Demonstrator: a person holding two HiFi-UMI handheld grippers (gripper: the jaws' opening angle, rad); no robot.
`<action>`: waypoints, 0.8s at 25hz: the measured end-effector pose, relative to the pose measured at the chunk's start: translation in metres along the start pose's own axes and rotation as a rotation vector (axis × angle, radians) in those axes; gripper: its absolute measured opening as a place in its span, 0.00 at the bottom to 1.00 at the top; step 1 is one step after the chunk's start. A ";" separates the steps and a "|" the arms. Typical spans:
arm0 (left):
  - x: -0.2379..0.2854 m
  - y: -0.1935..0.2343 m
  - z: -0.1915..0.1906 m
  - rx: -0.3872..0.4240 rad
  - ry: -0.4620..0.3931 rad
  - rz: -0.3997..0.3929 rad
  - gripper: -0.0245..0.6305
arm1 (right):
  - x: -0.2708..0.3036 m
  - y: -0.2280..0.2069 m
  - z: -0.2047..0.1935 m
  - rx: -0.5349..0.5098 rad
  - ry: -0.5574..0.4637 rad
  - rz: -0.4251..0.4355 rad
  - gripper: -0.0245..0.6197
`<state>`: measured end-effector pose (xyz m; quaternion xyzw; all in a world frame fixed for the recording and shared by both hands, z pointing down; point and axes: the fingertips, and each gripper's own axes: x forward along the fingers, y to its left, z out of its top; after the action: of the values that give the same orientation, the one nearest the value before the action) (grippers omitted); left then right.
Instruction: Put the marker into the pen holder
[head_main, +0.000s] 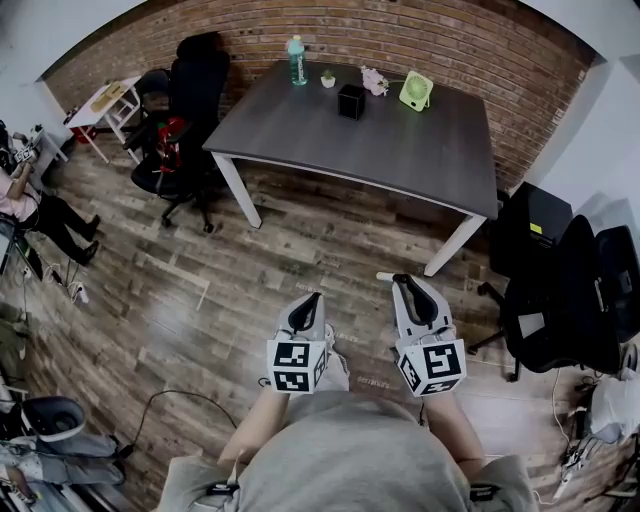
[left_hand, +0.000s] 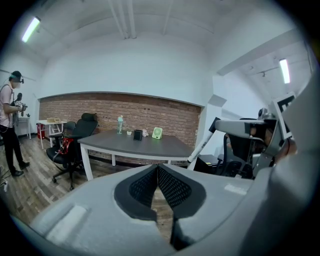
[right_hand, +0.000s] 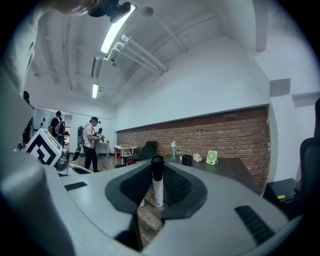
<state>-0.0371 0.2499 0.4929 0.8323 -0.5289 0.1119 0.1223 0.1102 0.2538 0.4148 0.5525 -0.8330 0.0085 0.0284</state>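
Closest in, the right gripper pinches the marker between its pads, black cap uppermost, white barrel hanging below. Just left of it, the left gripper has its jaws pressed together on nothing. Well ahead of both, across the wood floor, stands the grey table. The black pen holder sits near its far edge, between a bottle and a green fan.

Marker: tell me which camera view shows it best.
Right gripper view: the marker stands close up in the right tongs, black cap and white barrel clear. Head view shows only its white end poking out; left gripper view shows it small, off right.
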 end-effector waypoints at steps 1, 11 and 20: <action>0.008 0.005 0.003 -0.002 0.001 0.002 0.06 | 0.009 -0.003 0.000 0.001 0.001 0.002 0.15; 0.079 0.065 0.044 -0.008 0.001 -0.002 0.06 | 0.109 -0.022 0.021 0.005 -0.006 0.006 0.15; 0.136 0.115 0.077 0.003 -0.001 -0.023 0.06 | 0.187 -0.031 0.034 0.007 -0.008 -0.004 0.15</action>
<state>-0.0807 0.0615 0.4725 0.8387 -0.5191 0.1106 0.1221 0.0650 0.0675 0.3905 0.5542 -0.8320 0.0088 0.0230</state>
